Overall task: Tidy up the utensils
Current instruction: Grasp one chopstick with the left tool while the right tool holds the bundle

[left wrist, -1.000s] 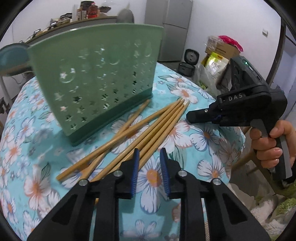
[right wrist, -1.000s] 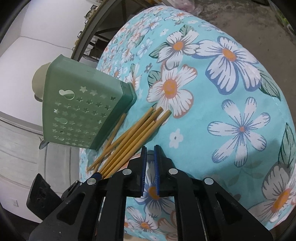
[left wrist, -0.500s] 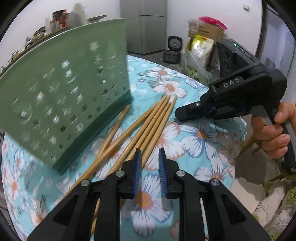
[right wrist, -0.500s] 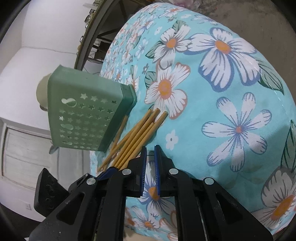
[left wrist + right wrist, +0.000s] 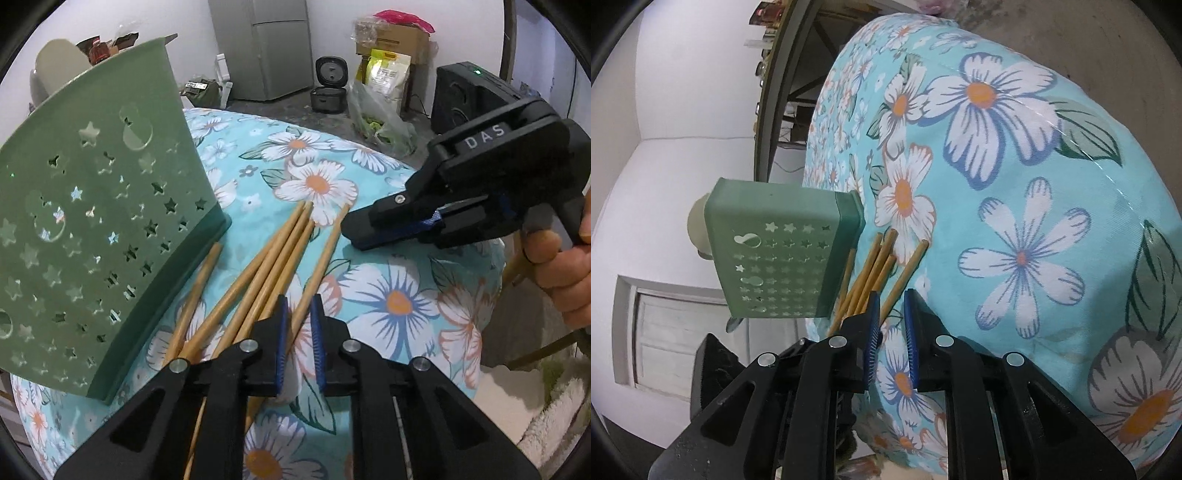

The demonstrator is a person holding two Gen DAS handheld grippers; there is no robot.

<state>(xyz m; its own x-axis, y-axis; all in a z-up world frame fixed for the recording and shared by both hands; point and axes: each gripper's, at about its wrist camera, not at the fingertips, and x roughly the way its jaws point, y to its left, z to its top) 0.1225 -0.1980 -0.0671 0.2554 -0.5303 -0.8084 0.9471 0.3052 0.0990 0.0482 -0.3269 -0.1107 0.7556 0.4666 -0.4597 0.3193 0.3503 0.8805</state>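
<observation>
Several wooden chopsticks (image 5: 273, 254) lie fanned on the floral tablecloth (image 5: 399, 295), beside a green perforated utensil holder (image 5: 92, 236) standing at the left. My left gripper (image 5: 298, 314) is open a little; one chopstick (image 5: 314, 280) runs between its jaws. My right gripper (image 5: 891, 314) is slightly open, with the same separated chopstick (image 5: 905, 275) reaching between its tips. It shows in the left wrist view (image 5: 373, 236) just right of the chopstick ends. The holder also shows in the right wrist view (image 5: 783, 254).
The round table's edge (image 5: 491, 295) drops off to the right. Behind it stand a grey fridge (image 5: 262, 48), a rice cooker (image 5: 330, 83), bags and a cardboard box (image 5: 391, 40). A black speaker (image 5: 465, 96) stands at the right.
My left gripper has moved forward over the chopsticks, so one now lies between its jaws. My right gripper has opened wider and come in to the chopstick ends. One chopstick lies apart from the bundle.
</observation>
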